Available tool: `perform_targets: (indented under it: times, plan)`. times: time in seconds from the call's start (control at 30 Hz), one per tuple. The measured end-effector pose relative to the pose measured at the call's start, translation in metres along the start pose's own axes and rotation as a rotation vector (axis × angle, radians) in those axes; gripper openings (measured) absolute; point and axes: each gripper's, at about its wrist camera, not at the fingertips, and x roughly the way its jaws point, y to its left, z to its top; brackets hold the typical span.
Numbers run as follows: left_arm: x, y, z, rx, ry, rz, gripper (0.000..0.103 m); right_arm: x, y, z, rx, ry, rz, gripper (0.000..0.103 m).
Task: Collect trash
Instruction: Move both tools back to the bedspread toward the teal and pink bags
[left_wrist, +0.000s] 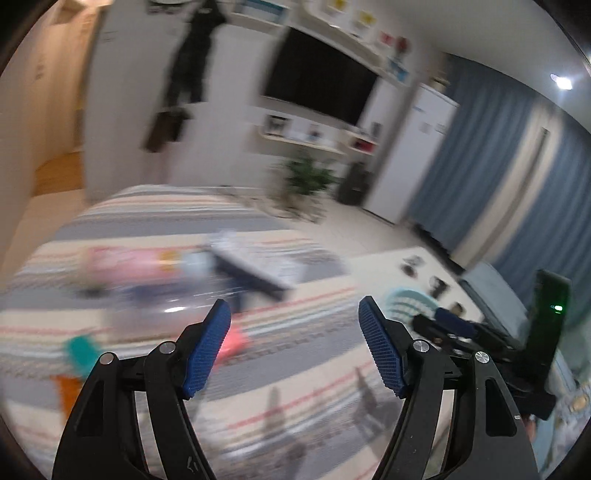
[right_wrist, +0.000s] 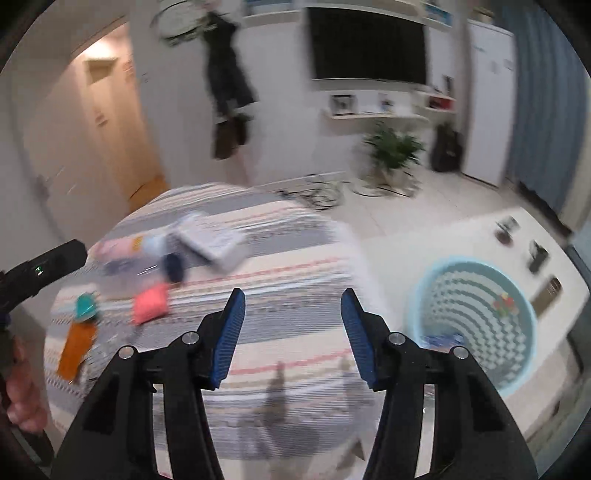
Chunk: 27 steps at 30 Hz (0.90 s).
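Both views are motion-blurred. Trash lies on a round table with a striped cloth (right_wrist: 280, 266): a pink packet (right_wrist: 149, 304), a teal piece (right_wrist: 85, 305), an orange wrapper (right_wrist: 75, 349), a grey-white box (right_wrist: 212, 240) and a pale pink bag (right_wrist: 118, 247). A light blue basket (right_wrist: 472, 325) stands to the right with a few scraps inside. My right gripper (right_wrist: 292, 301) is open and empty above the cloth. My left gripper (left_wrist: 294, 308) is open and empty, with the pink packet (left_wrist: 232, 341) just beyond its left finger. The basket (left_wrist: 410, 301) shows partly behind its right finger.
A white low table (right_wrist: 480, 236) under the basket carries small dark objects (right_wrist: 537, 254). Beyond are a potted plant (right_wrist: 393, 147), floor cables (right_wrist: 321, 192), a wall TV (right_wrist: 365, 44), a white cabinet (right_wrist: 487, 96) and blue curtains (left_wrist: 491, 155). A doorway (right_wrist: 110, 129) is at the left.
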Motion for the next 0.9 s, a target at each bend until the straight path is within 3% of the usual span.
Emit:
perform_targets:
  times: [0.13,0.33,0.4,0.6,0.77,0.9]
  plan:
    - [-0.021,0.062,-0.010,-0.080,0.013,0.107,0.070,0.021,0.058,-0.004,-0.098,0.034,0.066,0.050]
    - [-0.021,0.126,-0.030,-0.172,0.069,0.180,0.070,0.064,0.124,-0.019,-0.199,0.095,0.136,0.051]
    - [-0.016,0.137,-0.034,-0.189,0.081,0.184,0.070,0.083,0.135,-0.020,-0.201,0.124,0.146,0.060]
    - [0.000,0.156,-0.040,-0.245,0.102,0.172,0.073,0.118,0.144,-0.021,-0.171,0.170,0.159,0.070]
    - [0.015,0.157,-0.038,-0.235,0.121,0.214,0.073,0.130,0.149,-0.021,-0.165,0.180,0.159,0.073]
    - [0.025,0.157,-0.039,-0.218,0.130,0.241,0.067,0.132,0.155,-0.023,-0.194,0.176,0.149,0.073]
